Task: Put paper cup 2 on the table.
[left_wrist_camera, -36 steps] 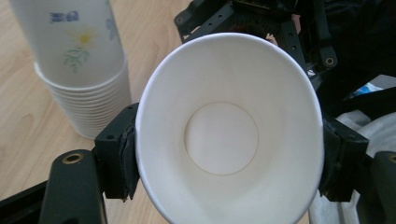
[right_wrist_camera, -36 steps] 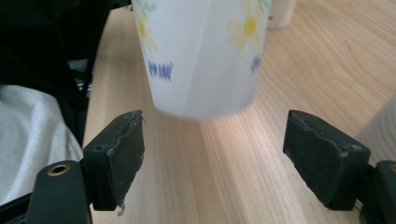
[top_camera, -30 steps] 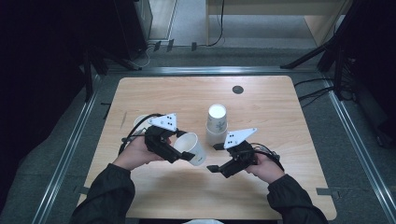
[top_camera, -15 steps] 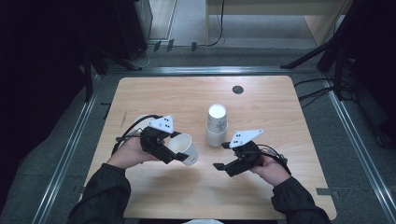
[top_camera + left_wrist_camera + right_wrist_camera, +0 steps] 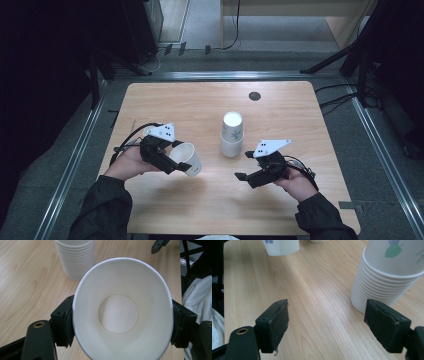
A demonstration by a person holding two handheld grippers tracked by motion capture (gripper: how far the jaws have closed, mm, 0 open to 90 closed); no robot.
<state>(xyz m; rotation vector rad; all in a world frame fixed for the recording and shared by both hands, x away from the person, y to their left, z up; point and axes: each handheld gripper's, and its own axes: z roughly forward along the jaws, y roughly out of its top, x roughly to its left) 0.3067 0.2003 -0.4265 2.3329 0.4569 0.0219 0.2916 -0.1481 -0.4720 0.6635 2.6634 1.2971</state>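
One white paper cup [image 5: 122, 312] clamped in my L gripper [image 5: 175, 162], pads on both sides of wall, mouth toward gripper cam, held tilted above light wood table [image 5: 200, 110], front-left. R gripper [image 5: 337, 325] jaws wide, nothing between, low over table. Upside-down stack of white paper cups [image 5: 232, 133] stands at centre, just beyond R gripper.

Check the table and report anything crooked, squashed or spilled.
One thing: the paper cup in the left hand-held gripper is squeezed, its rim pressed into an oval between the pads, and it is held tipped sideways. The stack of cups stands upright and tidy. No spill shows on the table.
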